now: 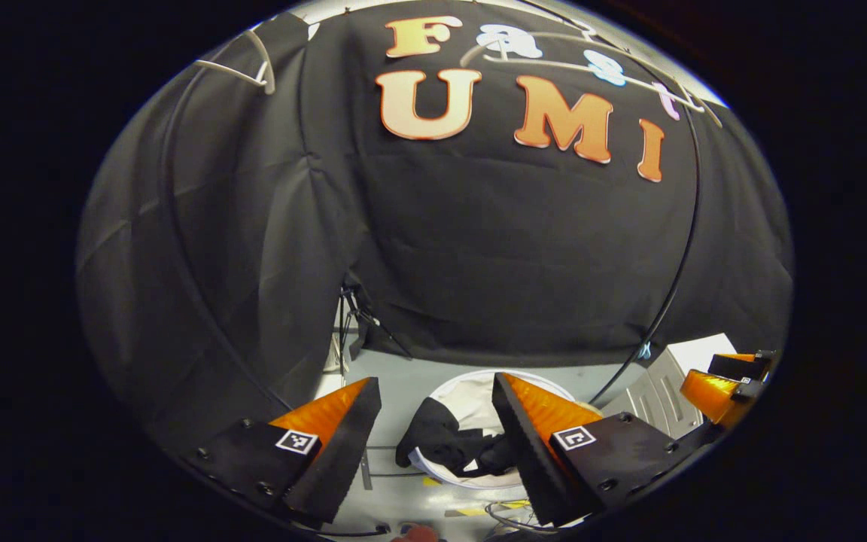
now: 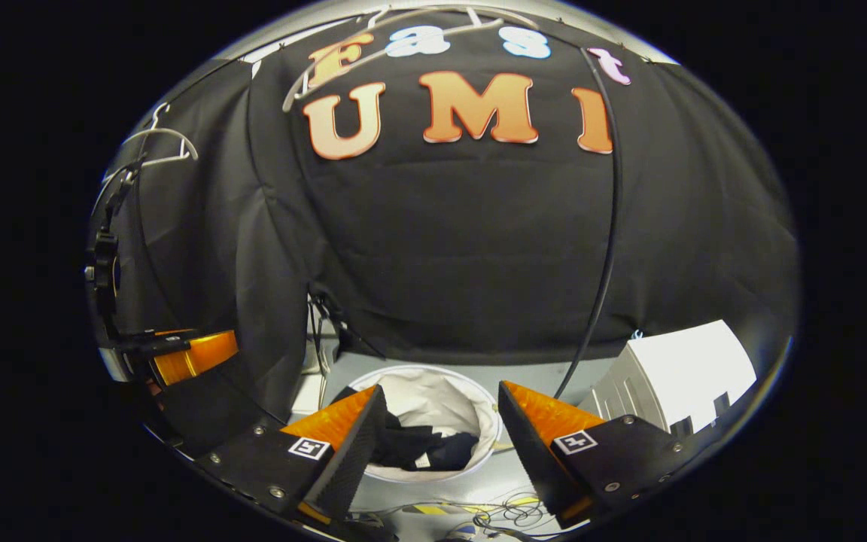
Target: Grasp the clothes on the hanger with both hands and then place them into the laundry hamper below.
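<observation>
One dark garment point(image 1: 448, 444) lies in the single white laundry hamper point(image 1: 471, 391), partly draped over its rim, and two bare hangers point(image 2: 162, 147) hang above. The right gripper view adds a white box point(image 2: 678, 376) by the hamper. The left gripper point(image 1: 433, 421) and right gripper point(image 2: 441, 429) hover above the hamper, both spread and holding nothing.

Staged recording booth, not a home: black cloth wall point(image 2: 479, 248) draped across the frame's centre, bare white hangers point(image 2: 162, 147) upper left, grey floor with loose cables point(image 2: 509, 516) at bottom centre.
</observation>
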Available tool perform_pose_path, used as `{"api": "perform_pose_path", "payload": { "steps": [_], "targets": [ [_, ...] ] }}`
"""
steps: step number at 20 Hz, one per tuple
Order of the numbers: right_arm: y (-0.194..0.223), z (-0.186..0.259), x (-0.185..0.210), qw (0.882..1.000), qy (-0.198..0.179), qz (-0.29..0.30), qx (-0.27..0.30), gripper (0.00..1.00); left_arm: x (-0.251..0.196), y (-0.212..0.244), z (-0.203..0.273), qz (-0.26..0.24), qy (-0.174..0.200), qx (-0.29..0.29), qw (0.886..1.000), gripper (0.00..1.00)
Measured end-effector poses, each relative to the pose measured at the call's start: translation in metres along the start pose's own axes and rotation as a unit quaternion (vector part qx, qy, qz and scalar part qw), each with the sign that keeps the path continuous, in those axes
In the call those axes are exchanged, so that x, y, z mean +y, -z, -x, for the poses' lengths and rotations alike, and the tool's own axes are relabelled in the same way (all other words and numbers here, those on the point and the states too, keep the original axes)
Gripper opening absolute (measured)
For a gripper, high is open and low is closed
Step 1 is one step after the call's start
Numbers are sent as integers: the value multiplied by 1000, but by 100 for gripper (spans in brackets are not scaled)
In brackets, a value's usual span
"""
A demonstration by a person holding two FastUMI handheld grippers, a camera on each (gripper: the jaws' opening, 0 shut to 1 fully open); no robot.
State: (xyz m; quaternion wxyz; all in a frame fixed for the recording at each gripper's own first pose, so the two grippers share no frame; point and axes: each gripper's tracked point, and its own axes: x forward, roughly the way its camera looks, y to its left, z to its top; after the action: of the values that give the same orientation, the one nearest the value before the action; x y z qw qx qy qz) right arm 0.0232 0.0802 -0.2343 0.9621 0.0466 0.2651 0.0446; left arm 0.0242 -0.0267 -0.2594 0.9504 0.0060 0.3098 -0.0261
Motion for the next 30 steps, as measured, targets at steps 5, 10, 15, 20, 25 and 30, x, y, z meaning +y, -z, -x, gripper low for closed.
{"api": "perform_pose_path", "payload": {
  "steps": [5, 10, 15, 20, 25, 30],
  "targets": [
    [-67, 51, -11, 998, 11, 2, -69, 92, 19, -68, 59, 21, -13, -80, 996, 98],
    [-137, 101, -22, 988, 12, -17, -150, 92, 27, -135, 108, 29, -20, -167, 985, 98],
    [-182, 134, -47, 976, 27, -10, -215, 92, 21, -166, 145, 43, -16, -225, 973, 96],
    [-208, 163, -57, 970, 38, 10, -241, 92, 13, -192, 168, 42, -3, -253, 966, 96],
    [-222, 181, -60, 964, 36, 10, -261, 100, 13, -211, 189, 28, -5, -278, 960, 96],
    [-222, 183, -59, 964, 36, 18, -264, 100, 11, -213, 198, 34, 5, -282, 959, 97]
  ]
}}
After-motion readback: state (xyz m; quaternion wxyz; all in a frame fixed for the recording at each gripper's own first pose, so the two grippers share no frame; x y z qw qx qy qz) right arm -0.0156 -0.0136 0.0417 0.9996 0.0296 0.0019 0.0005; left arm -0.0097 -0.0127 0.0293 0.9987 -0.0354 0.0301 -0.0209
